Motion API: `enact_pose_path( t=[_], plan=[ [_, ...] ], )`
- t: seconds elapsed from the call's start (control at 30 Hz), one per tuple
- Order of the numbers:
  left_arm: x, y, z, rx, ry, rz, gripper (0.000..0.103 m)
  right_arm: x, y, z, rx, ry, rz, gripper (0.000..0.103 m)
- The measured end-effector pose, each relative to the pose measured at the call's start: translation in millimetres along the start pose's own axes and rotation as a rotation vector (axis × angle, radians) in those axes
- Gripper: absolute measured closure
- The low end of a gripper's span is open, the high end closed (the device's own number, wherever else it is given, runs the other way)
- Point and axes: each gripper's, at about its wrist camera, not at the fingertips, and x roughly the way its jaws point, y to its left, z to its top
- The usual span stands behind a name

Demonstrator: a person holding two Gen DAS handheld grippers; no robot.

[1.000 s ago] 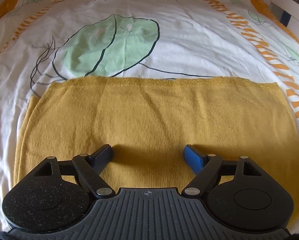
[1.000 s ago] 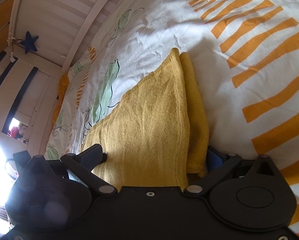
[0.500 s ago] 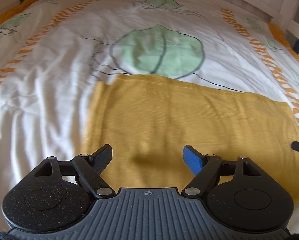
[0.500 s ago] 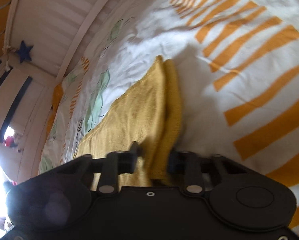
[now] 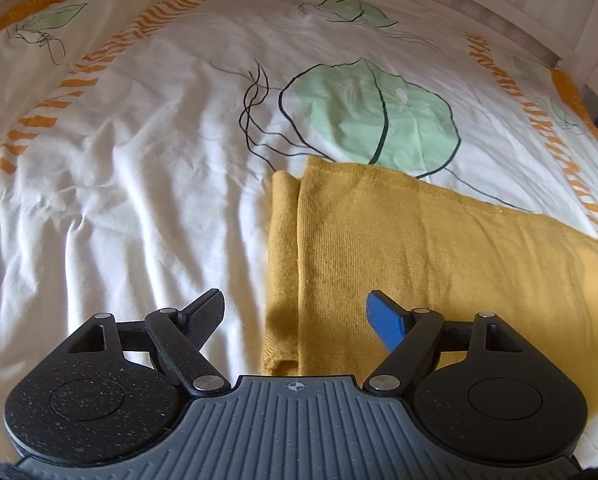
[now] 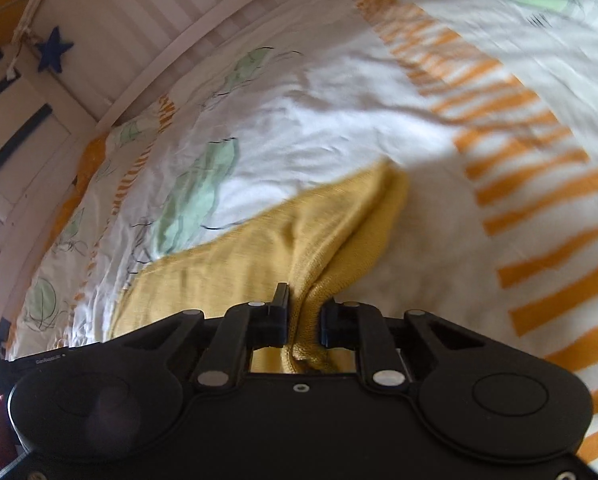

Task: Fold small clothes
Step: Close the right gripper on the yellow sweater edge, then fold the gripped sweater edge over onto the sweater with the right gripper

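Left wrist view: left gripper (image 5: 295,316) fingers spread wide, nothing between them, held over the left edge of the yellow knit garment (image 5: 439,264). Black finger (image 5: 205,314) sits over bare duvet cover (image 5: 131,208), blue-padded finger (image 5: 385,320) over the yellow fabric. Contact with the cloth cannot be told. Garment lies flat on the duvet cover, folded, with a narrow second layer showing as a strip along its left side. Its far edge overlaps the green leaf print (image 5: 371,116). White bed rail (image 5: 499,4) runs along the far side.

Right wrist view, partly motion-blurred: right gripper (image 6: 303,322) fingers pressed in on a bunched edge of the yellow knit garment (image 6: 235,264), fabric pinched between the two pads and pulled up into a ridge towards the gripper. Rest of the garment spreads left across the duvet cover (image 6: 319,120). Orange stripes of the cover (image 6: 539,208) lie to the right of the cloth. Slatted white headboard (image 6: 139,20) behind, dark blue star (image 6: 53,48) hanging on it at upper left.
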Motion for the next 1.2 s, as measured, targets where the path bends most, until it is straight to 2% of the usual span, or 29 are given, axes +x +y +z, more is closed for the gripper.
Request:
enact_pose_path(
  t=[0.1,0.27,0.4,0.67,0.77,0.87,0.93,1.0,1.1,1.2],
  plan=[
    [-6.0,5.0,3.4,0.003,-0.016,-0.009,0.025,2.6,32.7,8.2,-0.045,0.015,0.002,0.080],
    [-19.6,16.9,9.4,-0.023,-0.042,-0.049,0.025,11.7,86.2,16.0,-0.086,0.023,0.067,0.081],
    [-25.9,29.9,13.1,-0.047,-0.053,-0.053,0.025,32.3,127.6,12.5,-0.129,0.059,0.112,0.081],
    [-27.1,64.5,18.5,-0.146,-0.048,-0.056,0.025,90.1,201.0,-21.9,-0.208,0.161,0.187,0.081],
    [-25.8,74.4,18.9,-0.180,-0.043,-0.063,0.025,106.7,224.1,-39.1,-0.259,0.202,0.189,0.081],
    [-23.6,79.6,18.9,-0.205,-0.032,-0.076,0.025,124.6,243.4,-56.5,-0.351,0.226,0.140,0.081],
    [-22.2,80.7,18.4,-0.207,-0.027,-0.085,0.025,136.9,249.6,-66.6,-0.405,0.252,0.097,0.077],
    [-21.4,80.8,17.8,-0.206,-0.023,-0.087,0.025,146.8,249.7,-75.1,-0.395,0.275,0.092,0.072],
    [-21.7,81.9,17.5,-0.207,-0.024,-0.095,0.025,147.4,245.5,-80.9,-0.364,0.277,0.128,0.059],
    [-21.2,83.1,17.3,-0.214,-0.023,-0.093,0.025,136.9,247.8,-80.6,-0.360,0.247,0.177,0.057]
  ],
)
